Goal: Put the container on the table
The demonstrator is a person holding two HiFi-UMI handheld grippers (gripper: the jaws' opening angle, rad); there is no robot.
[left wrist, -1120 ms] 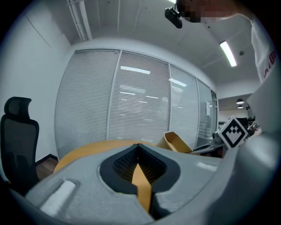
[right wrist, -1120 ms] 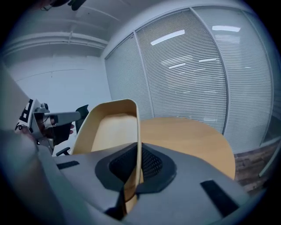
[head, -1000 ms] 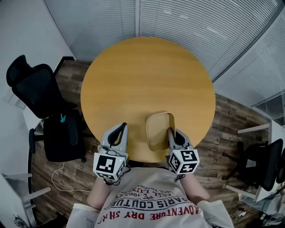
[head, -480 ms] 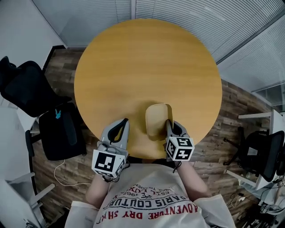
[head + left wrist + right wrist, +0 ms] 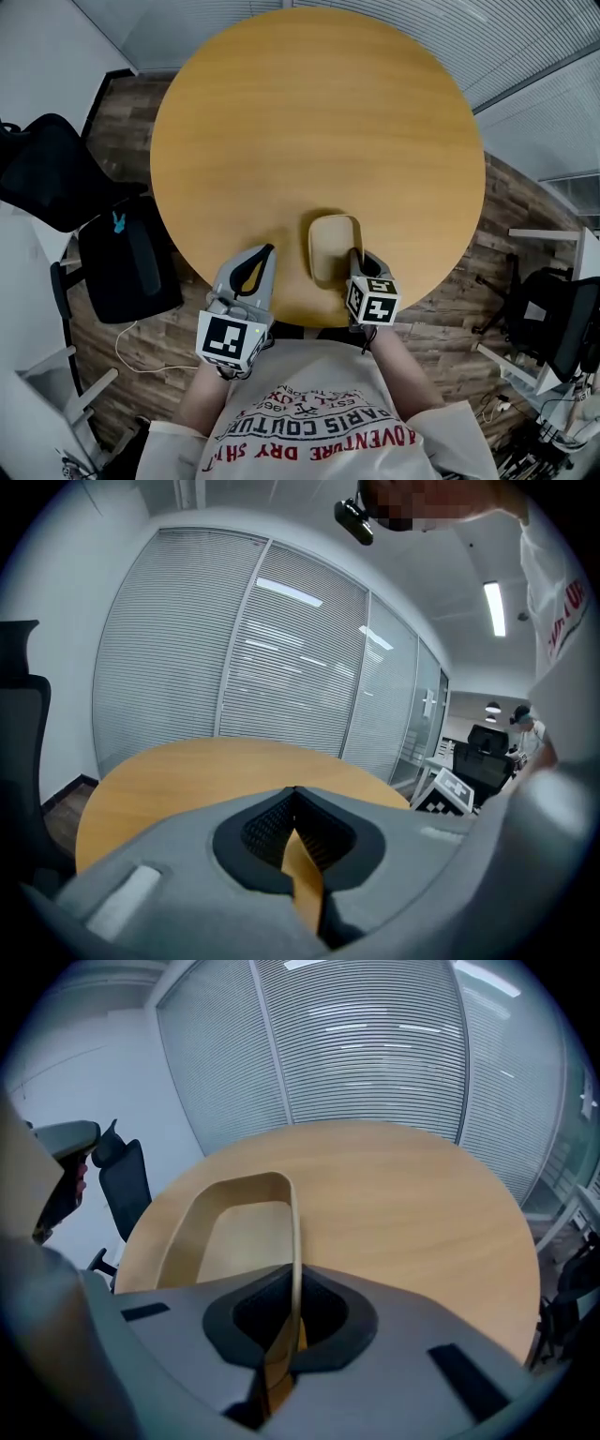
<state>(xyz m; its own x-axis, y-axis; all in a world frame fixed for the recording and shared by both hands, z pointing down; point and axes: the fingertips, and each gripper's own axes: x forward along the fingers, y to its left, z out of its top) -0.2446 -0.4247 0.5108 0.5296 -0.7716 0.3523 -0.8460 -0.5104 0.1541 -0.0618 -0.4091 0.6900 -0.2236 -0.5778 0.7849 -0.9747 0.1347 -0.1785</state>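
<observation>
The tan, rounded-rectangular shallow container [image 5: 330, 246] juts ahead of your right gripper [image 5: 357, 259], whose jaws pinch its right wall. It looks low over the round wooden table [image 5: 319, 112], perhaps touching. You still have to seat and release it. Your left gripper [image 5: 265, 253], alongside, is closed and empty.

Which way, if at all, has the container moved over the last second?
Yes. The container has dropped closer to the table, looking smaller against the tabletop.
</observation>
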